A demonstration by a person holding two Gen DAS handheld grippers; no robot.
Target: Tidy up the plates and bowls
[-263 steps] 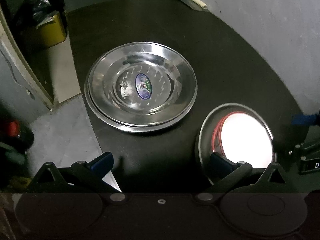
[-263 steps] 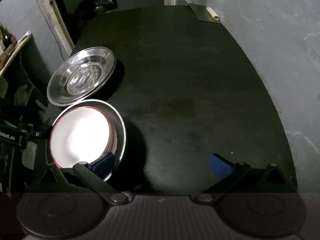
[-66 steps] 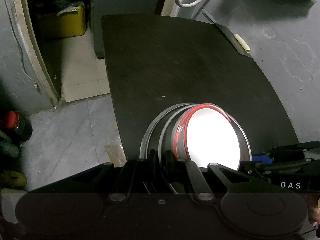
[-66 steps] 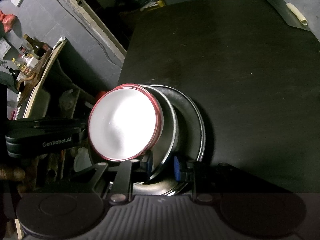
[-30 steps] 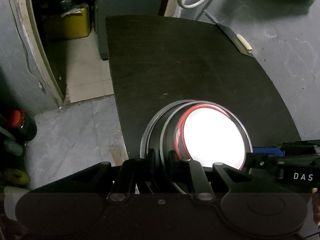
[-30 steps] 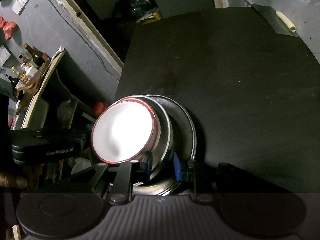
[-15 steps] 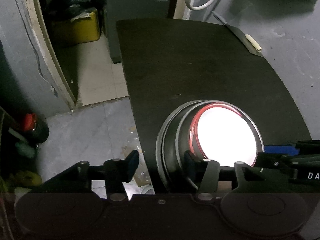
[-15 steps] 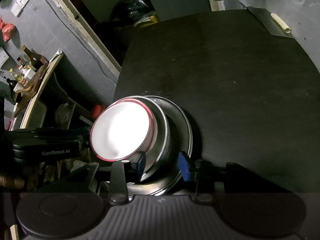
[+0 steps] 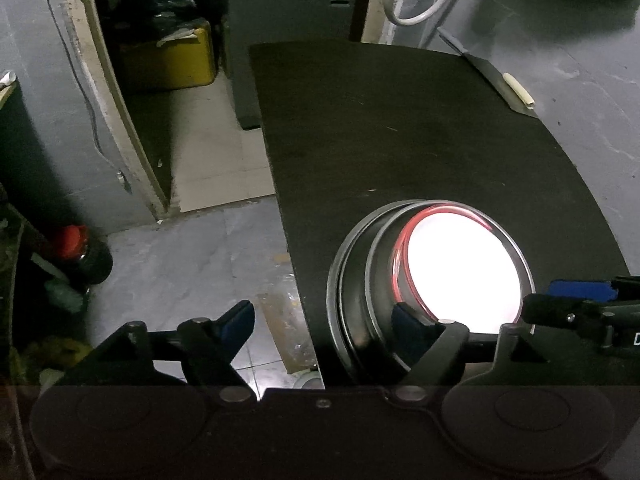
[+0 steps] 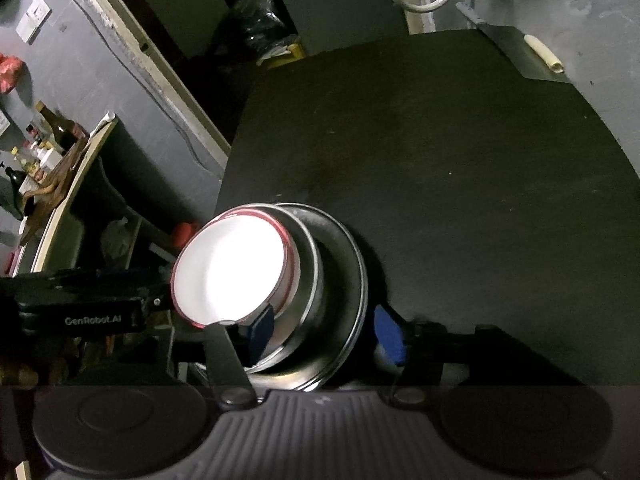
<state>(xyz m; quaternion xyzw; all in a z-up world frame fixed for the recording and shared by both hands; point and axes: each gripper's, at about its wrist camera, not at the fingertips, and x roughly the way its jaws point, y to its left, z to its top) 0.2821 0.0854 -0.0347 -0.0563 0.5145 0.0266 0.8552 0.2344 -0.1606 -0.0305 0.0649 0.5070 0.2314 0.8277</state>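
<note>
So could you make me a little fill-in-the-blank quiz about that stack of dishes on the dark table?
1. The white bowl has a rim coloured ____.
2. That bowl sits inside a ____ bowl of shiny metal.
3. The whole stack stands near the table's ____ edge, seen from the right wrist.
4. The pale roll lies at the table's far ____ corner.

Missing words: red; steel; left; right

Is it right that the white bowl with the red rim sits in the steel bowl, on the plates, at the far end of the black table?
Not quite. The stack is at the near edge of the table, right by the grippers, not the far end. The left wrist view shows it: white bowl in the steel bowl, on the plates.
</note>
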